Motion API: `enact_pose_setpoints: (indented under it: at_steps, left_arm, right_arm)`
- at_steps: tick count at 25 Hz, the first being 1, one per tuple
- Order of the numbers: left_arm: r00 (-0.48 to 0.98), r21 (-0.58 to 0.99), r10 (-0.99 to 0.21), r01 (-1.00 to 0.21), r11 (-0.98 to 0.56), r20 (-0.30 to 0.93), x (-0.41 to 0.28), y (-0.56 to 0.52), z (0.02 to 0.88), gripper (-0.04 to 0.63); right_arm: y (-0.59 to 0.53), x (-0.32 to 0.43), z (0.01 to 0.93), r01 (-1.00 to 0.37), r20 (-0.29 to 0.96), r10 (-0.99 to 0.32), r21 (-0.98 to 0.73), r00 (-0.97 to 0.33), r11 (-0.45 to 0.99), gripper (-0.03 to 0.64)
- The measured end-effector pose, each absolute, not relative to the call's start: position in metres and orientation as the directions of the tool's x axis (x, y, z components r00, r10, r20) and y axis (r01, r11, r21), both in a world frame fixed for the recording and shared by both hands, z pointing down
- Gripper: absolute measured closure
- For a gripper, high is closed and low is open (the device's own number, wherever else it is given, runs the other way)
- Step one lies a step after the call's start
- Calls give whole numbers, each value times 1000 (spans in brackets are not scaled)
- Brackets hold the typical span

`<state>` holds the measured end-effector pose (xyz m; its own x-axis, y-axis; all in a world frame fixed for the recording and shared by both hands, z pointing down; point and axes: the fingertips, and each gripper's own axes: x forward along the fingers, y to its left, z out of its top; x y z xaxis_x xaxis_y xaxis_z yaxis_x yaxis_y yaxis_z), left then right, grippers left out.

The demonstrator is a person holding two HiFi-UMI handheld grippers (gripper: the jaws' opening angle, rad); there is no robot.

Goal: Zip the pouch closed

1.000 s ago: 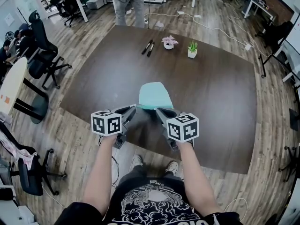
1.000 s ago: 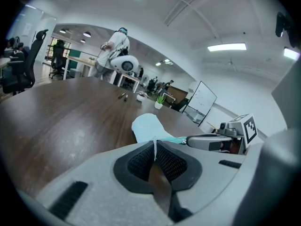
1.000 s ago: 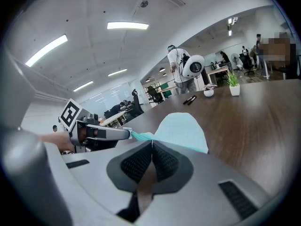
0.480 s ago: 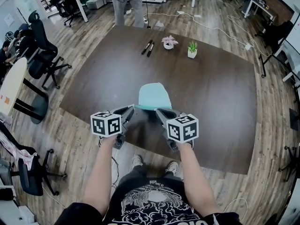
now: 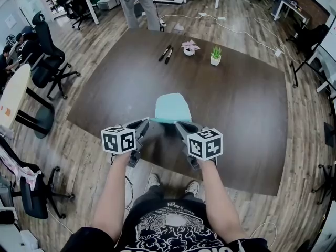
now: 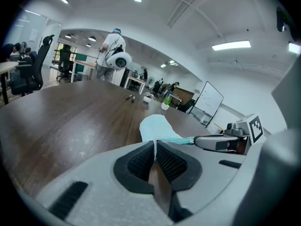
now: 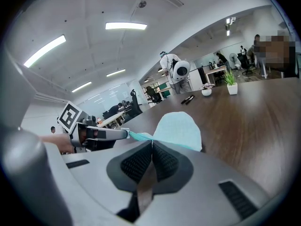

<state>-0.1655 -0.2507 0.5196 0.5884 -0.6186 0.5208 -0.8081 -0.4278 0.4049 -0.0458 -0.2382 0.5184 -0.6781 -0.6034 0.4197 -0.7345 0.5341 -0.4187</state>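
Note:
A pale teal pouch (image 5: 172, 107) lies flat on the dark brown table (image 5: 239, 106), its zipper edge nearest me. My left gripper (image 5: 148, 121) is shut on the left end of that edge, where a thin pale strip shows between its pads (image 6: 155, 145). My right gripper (image 5: 177, 123) is shut on the right end. The pouch (image 6: 157, 126) lies just past the left jaws, with the right gripper (image 6: 221, 142) holding the teal zipper strip. From the right gripper view the pouch (image 7: 179, 129) lies ahead and the left gripper (image 7: 101, 134) pinches the other end. I cannot make out the zipper pull.
Two black markers (image 5: 166, 53), a small pink flower pot (image 5: 189, 47) and a green plant pot (image 5: 216, 55) stand at the table's far side. A person (image 5: 134, 4) stands beyond the far edge. Office chairs (image 5: 47, 56) crowd the left.
My left gripper has edged slightly left along the pouch's edge. The right gripper has kept still. The person beyond the table has stepped left.

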Motion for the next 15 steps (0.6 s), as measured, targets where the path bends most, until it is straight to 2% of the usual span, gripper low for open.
enact_pose_setpoints:
  at_steps: [15]
  left_arm:
    - [569, 403, -629, -821, -404, 530, -176, -249, 521, 572]
  right_arm:
    - [-236, -43, 519, -742, 423, -610, -420, -670, 523, 615]
